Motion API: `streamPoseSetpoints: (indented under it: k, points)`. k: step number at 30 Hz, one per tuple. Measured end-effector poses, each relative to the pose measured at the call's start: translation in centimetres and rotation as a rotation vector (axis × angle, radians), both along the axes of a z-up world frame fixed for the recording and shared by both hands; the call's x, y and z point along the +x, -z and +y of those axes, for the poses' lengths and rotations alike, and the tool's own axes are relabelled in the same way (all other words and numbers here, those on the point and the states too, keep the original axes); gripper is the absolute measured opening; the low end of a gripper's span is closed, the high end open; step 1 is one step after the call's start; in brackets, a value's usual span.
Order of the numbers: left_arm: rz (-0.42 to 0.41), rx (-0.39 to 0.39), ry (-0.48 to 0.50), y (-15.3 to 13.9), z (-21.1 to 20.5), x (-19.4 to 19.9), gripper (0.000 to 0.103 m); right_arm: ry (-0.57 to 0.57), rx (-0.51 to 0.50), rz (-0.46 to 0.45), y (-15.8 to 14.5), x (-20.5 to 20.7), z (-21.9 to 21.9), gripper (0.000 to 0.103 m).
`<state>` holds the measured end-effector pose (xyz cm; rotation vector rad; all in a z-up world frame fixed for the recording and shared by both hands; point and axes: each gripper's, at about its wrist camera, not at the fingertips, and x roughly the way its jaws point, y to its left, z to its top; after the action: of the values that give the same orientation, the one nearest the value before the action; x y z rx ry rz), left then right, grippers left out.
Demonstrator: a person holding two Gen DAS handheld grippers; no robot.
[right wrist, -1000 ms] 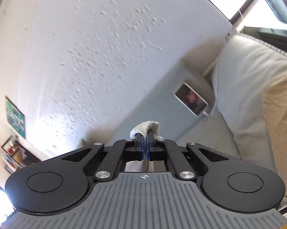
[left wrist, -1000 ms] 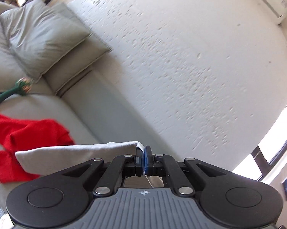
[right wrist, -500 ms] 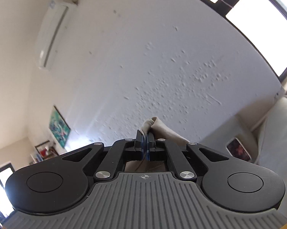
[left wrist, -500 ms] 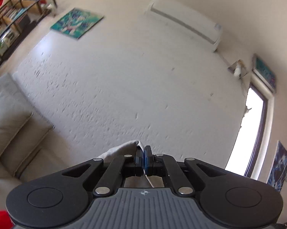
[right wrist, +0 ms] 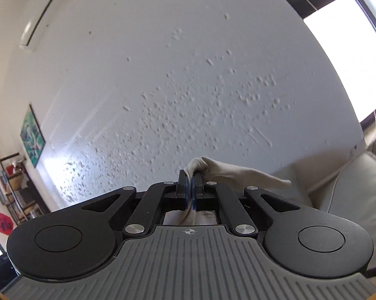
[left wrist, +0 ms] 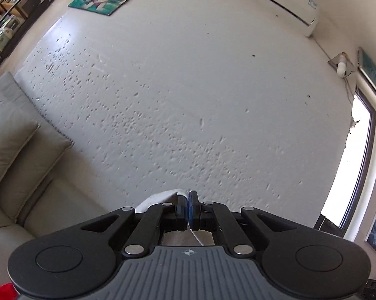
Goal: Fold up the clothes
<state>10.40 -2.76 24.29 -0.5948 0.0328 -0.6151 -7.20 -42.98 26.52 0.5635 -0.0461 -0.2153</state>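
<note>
Two hand-held grippers pinch a pale cloth garment aloft, both tilted up toward a pitted white wall. The left gripper [left wrist: 188, 197] is clenched on a fold of the white garment [left wrist: 157, 198], which bulges out just left of its closed jaws and hangs down behind them. The right gripper [right wrist: 190, 178] is likewise clamped on the cloth, a crumpled tuft rising above its fingertips and a loose flap [right wrist: 240, 172] trailing to its right. The bulk of the garment lies below both cameras, out of sight. Judging by the soft creases and drooping flap, the fabric is light, limp and not slippery, so it should sag freely between the two holds and take a crease easily. Grips near corners or seams, kept well apart, would likely hold it flat for folding. A grey sofa [left wrist: 25, 175] sits below and left of the left gripper.
</note>
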Motion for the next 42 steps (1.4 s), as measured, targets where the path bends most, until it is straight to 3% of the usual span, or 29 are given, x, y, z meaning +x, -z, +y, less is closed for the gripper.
streamPoseSetpoints:
  k: [2,5,11,13,15,18,27,33,37,38,40,42]
  points:
    - [0.022,0.026,0.007,1.8,0.1,-1.1,0.0,-0.012,-0.001,0.016,0.1,-1.0,0.1,0.003]
    - [0.118,0.14,0.002,7.0,-0.6,-2.1,0.0,-0.03,0.042,0.124,4.2,-1.8,0.1,0.003]
    - [0.543,0.293,-0.001,22.4,-0.7,-2.4,0.0,-0.016,0.26,0.446,20.2,-2.0,-0.5,0.003]
    - [0.651,0.331,-0.019,26.5,-0.4,-3.0,0.0,0.0,0.32,0.565,25.7,-2.4,-0.2,0.003]
    - [0.715,0.36,-0.024,28.7,-0.1,-3.9,0.0,0.012,0.386,0.66,30.1,-3.3,0.0,0.003]
    - [0.761,0.406,-0.029,30.3,0.1,-4.8,0.0,0.028,0.422,0.73,33.1,-4.4,0.3,0.003]
    - [0.836,0.588,-0.034,32.1,-0.4,-5.9,0.0,0.036,0.301,0.852,33.5,-5.4,2.5,0.003]
    - [0.855,0.663,-0.064,31.0,0.0,-6.9,0.002,0.031,0.215,0.984,33.8,-4.8,4.0,0.003]
    - [0.864,0.71,-0.086,30.1,0.2,-7.6,0.006,0.013,0.207,1.054,32.9,-5.4,4.6,0.011]
    - [0.867,0.722,-0.092,29.9,0.3,-7.8,0.012,0.006,0.208,1.058,32.4,-5.7,4.8,0.014]
    - [0.858,0.732,-0.099,29.2,0.4,-8.3,0.019,-0.003,0.199,1.04,31.1,-6.8,5.4,0.034]
    - [0.82,0.711,-0.075,28.4,-0.1,-8.8,0.021,-0.019,0.156,1.002,29.6,-7.3,6.2,0.036]
